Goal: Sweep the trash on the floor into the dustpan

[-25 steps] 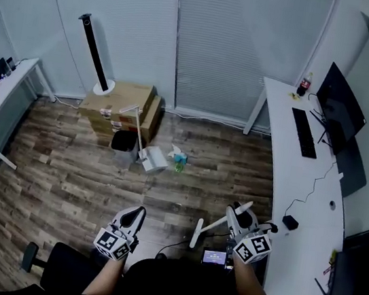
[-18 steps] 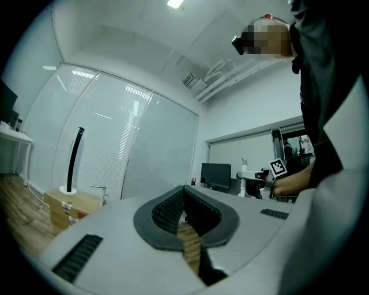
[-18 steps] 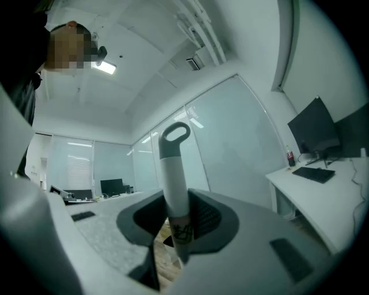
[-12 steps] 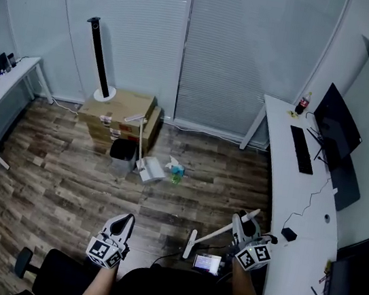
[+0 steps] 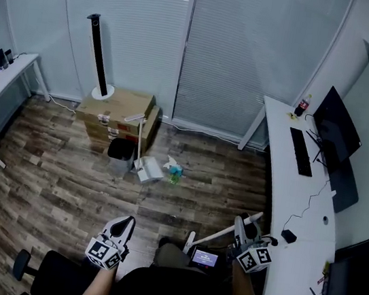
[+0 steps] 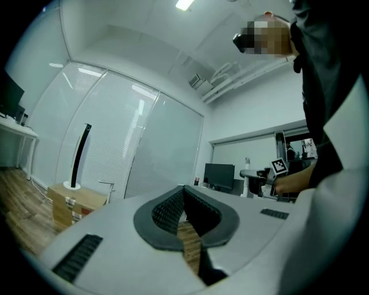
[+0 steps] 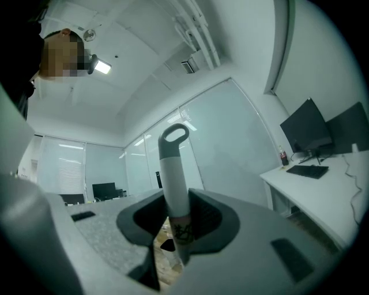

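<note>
Item: floor-sweeping scene, office room. Landmark: white long-handled plastic dustpan (image 5: 153,170), standing on the brown wood-plank floor (image 5: 57,172) well ahead of the person. Trash: crumpled white paper with a teal scrap (image 5: 174,168), on the floor just right of the dustpan, not yet in it. Black waste bin (image 5: 120,154) just left of the dustpan; brown cardboard boxes (image 5: 111,108) close behind it. Long white desk (image 5: 299,195) well to the dustpan's right. Black office chair (image 5: 49,271) well short of the dustpan, beside the person's left arm. Left tongs (image 6: 184,193): pressed together, nothing between them, and must spread before they can take the dustpan's handle. Right tongs (image 7: 176,203): pinching the white broom handle with grey loop end (image 7: 173,167); the brush end cannot be made out. Hazards, as judged: a hard stroke could flick the light paper past the pan toward the bin and boxes; the long handle, swung wide, could strike the desk edge; a knock could tip the dustpan over. Room: broad bare planks between person and dustpan; tight only on the bin-and-box side.
</note>
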